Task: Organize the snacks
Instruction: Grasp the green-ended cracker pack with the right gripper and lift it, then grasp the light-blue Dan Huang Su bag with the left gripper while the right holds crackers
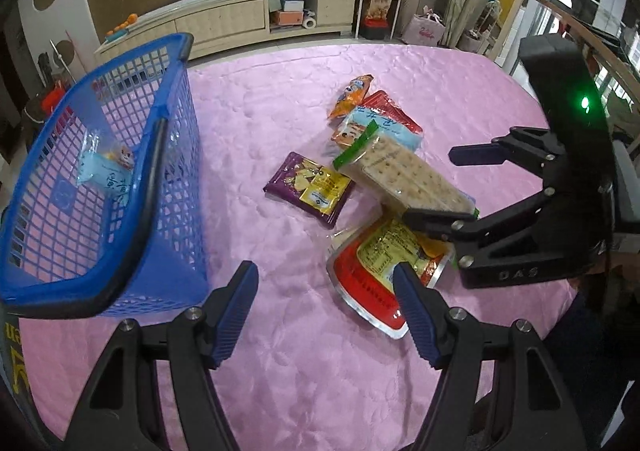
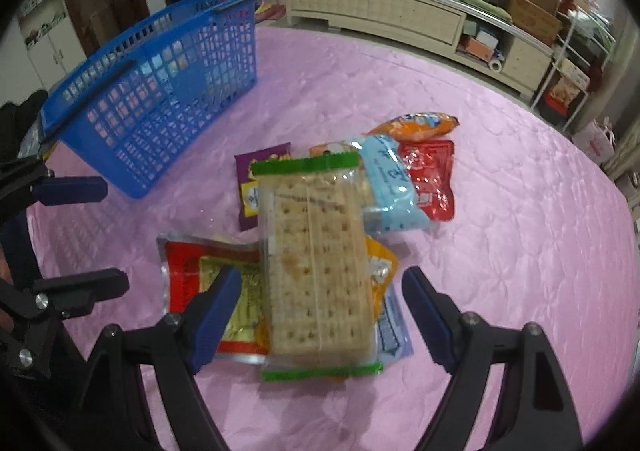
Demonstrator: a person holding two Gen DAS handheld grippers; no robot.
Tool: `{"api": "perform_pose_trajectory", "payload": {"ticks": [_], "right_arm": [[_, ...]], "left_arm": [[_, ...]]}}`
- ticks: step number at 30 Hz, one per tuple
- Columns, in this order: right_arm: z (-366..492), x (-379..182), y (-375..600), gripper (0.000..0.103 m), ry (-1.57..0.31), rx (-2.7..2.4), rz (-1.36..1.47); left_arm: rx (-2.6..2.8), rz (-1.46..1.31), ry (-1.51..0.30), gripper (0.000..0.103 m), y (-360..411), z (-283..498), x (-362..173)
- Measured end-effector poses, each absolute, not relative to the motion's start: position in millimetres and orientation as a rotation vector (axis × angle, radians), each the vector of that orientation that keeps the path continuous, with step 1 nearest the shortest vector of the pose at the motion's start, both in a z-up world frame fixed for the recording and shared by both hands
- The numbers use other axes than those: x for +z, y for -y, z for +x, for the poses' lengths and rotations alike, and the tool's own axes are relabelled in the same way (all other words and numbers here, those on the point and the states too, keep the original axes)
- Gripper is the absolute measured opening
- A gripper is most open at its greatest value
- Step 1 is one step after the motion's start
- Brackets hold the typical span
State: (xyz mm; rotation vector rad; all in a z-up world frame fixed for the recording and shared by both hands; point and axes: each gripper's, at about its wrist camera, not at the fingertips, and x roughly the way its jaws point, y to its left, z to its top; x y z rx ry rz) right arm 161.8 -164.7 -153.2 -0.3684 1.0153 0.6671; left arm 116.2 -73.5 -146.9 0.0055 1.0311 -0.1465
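Both cameras look steeply down from close above the pink cloth; each sees the snack pile and the blue basket at left.

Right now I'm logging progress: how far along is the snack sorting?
Done: one light-blue snack packet lies in the blue basket. In hand: nothing; the right gripper is open around the cracker pack, the left gripper empty. Left: cracker pack and other packets on the pink cloth.

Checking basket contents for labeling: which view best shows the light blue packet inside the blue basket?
Left wrist. It looks down into the blue basket and shows the light blue packet lying on its floor. The right wrist view sees the basket from outside, through its mesh wall; the packet cannot be made out there.
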Motion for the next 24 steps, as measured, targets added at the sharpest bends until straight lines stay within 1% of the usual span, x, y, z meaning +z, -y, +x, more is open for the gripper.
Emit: {"api": "perform_pose_trajectory", "payload": {"ticks": [2,4,5,6,11,19,24], "right_arm": [[163.6,-157.2,162.5,0.086,-1.009,0.688,-0.375],[165.7,-160.5,164.1,0.080,-1.000,0.704,-0.359],[167.3,-162.2,165.5,0.066,-1.003,0.709,-0.344],[168.7,-163.9,167.8,0.059,-1.009,0.711,-0.324],[169.3,-160.5,172.5,0.057,-0.996,0.719,-0.320],[183.3,-126.3,206.7,0.057,-0.960,0.677,-0.166],[197.5,-118.2,226.4,0.057,-0.967,0.589,-0.116]], "left_arm": [[-0.146,-0.001,-1.038,0.068,73.6,118.4,-148.2],[-0.147,0.008,-1.039,0.068,75.2,121.0,-148.6],[-0.146,0.014,-1.038,0.068,75.8,121.8,-148.3],[-0.148,0.015,-1.038,0.068,75.8,122.6,-148.2],[-0.167,0.005,-1.040,0.068,75.9,124.9,-144.1],[-0.188,-0.037,-1.038,0.068,79.2,139.6,-133.7],[-0.220,-0.044,-1.027,0.068,91.7,155.3,-122.7]]}}
